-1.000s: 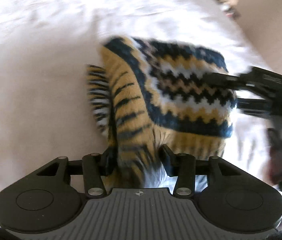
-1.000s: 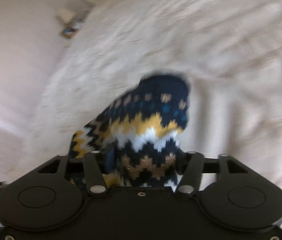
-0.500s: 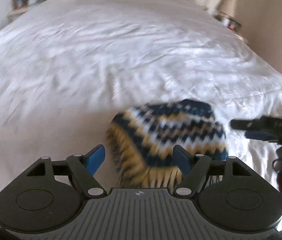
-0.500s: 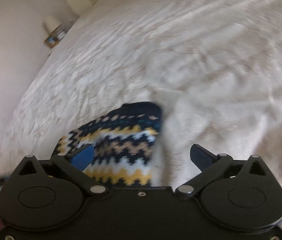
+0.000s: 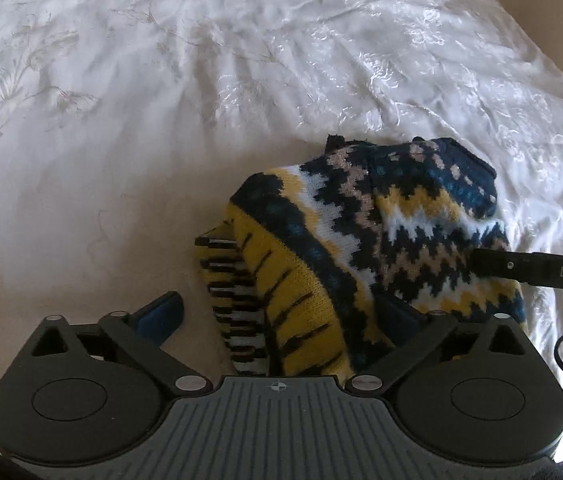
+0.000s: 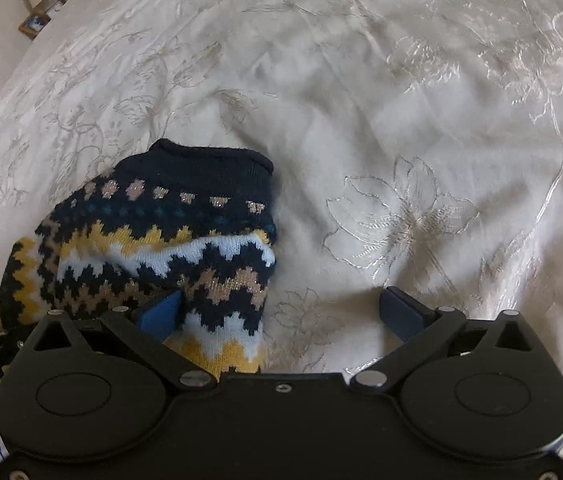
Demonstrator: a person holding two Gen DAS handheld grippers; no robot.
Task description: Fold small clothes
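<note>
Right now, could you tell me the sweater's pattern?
Navy, white, yellow and tan zigzag bands on the sweater; clearest in the right wrist view.

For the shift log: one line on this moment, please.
stage: release | sweater: bunched on bedspread | left gripper: just opened | right gripper: just opened

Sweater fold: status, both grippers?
Left gripper and right gripper open, jaws just opened wide, nothing clamped. Knit sweater lies bunched on the white bedspread, partly between both jaws. Nothing in the way.
</note>
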